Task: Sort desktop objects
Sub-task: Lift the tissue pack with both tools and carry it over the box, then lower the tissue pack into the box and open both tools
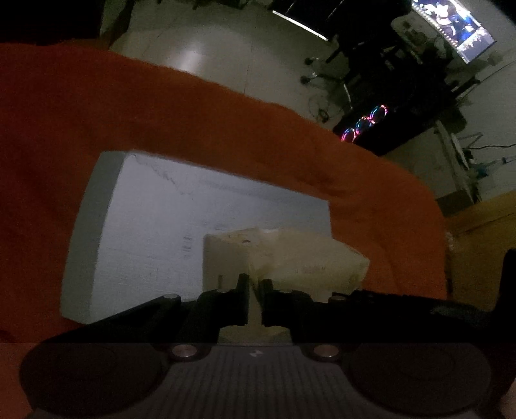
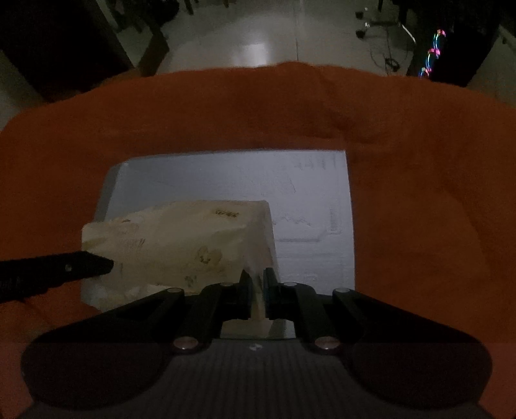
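A cream soft tissue pack [image 1: 290,258] is held over a white foam board [image 1: 154,225] that lies on an orange cloth [image 1: 161,112]. My left gripper [image 1: 254,283] is shut on one end seam of the pack. My right gripper [image 2: 257,277] is shut on the other end of the same pack [image 2: 180,238], above the white board [image 2: 309,206]. The left gripper's black fingers [image 2: 58,270] show at the left edge of the right wrist view, against the pack. The orange cloth [image 2: 258,106] surrounds the board on all sides.
Beyond the cloth's far edge is a pale tiled floor [image 1: 209,42]. An office chair [image 1: 354,54], a lit monitor [image 1: 458,25] and a computer case with coloured fans [image 1: 364,122] stand at the right. A yellow wooden surface [image 1: 483,232] lies at the far right.
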Action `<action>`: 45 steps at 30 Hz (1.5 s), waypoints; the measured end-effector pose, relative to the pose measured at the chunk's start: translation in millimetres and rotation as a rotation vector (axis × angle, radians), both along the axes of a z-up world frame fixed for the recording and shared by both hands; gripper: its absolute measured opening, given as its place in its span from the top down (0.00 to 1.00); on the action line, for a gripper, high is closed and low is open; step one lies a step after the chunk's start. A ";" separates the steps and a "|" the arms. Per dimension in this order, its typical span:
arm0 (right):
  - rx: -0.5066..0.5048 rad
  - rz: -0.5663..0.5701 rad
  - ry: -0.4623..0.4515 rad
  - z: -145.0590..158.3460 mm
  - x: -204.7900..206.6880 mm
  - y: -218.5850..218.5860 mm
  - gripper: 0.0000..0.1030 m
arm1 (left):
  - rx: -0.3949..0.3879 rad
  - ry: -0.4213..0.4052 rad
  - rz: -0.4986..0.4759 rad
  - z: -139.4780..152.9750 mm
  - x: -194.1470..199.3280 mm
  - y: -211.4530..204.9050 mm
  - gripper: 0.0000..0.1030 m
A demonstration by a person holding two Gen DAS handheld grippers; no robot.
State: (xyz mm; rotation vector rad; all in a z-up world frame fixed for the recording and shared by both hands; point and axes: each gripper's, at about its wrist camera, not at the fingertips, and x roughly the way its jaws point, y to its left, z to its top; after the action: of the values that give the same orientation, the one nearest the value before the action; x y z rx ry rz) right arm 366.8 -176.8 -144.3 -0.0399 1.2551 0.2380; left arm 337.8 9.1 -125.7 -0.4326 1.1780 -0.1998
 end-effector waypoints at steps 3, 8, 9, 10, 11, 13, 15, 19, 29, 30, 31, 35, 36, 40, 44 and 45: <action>0.010 0.005 -0.022 23.0 -18.1 0.3 0.92 | 0.008 -0.030 -0.015 21.3 -21.3 0.4 0.95; 0.018 0.031 -0.060 58.8 -56.9 5.9 0.92 | 0.016 -0.069 -0.037 51.9 -57.3 4.6 0.95; 0.021 0.038 -0.064 65.0 -66.3 7.4 0.92 | 0.019 -0.074 -0.040 56.6 -64.5 6.2 0.95; 0.024 0.042 -0.065 69.6 -74.5 8.7 0.92 | 0.025 -0.079 -0.046 60.5 -72.4 6.6 0.95; 0.026 0.046 -0.065 73.4 -82.5 9.8 0.92 | 0.031 -0.085 -0.052 64.5 -80.4 7.0 0.95; 0.028 0.056 -0.064 80.0 -100.4 11.6 0.92 | 0.045 -0.088 -0.071 69.5 -98.2 5.9 0.95; 0.026 0.064 -0.059 82.6 -116.2 12.8 0.92 | 0.055 -0.079 -0.090 68.4 -114.1 5.4 0.95; 0.022 0.076 -0.024 75.2 -147.4 14.3 0.92 | 0.089 -0.033 -0.137 49.5 -144.8 0.2 0.95; -0.019 0.071 0.137 -4.4 -201.0 11.0 0.92 | 0.223 0.066 -0.235 -30.3 -187.6 -33.1 0.95; -0.022 0.066 0.155 -13.1 -203.8 9.6 0.92 | 0.234 0.072 -0.240 -36.2 -188.6 -35.5 0.95; -0.029 0.060 0.168 -20.9 -206.1 8.2 0.92 | 0.239 0.078 -0.241 -40.8 -188.5 -36.9 0.95; -0.056 0.043 0.201 -43.9 -210.9 4.6 0.92 | 0.277 0.080 -0.257 -52.7 -188.1 -43.1 0.95; -0.060 0.039 0.205 -47.3 -211.0 4.0 0.92 | 0.282 0.080 -0.253 -54.1 -187.8 -43.3 0.95; -0.070 0.031 0.207 -53.3 -211.6 3.9 0.92 | 0.308 0.068 -0.258 -57.1 -187.9 -46.6 0.95; -0.082 -0.002 0.208 -53.6 -213.9 4.6 0.74 | 0.339 0.054 -0.250 -54.5 -195.7 -48.9 0.88; -0.090 0.001 0.204 -52.2 -215.0 5.0 0.69 | 0.344 0.050 -0.245 -53.0 -196.9 -48.0 0.78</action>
State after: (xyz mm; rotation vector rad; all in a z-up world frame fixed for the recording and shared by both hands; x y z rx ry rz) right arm 151.9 -171.8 -196.4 -0.0960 1.4684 0.1892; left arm 140.9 -39.0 -178.7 0.0099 1.2853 -0.1940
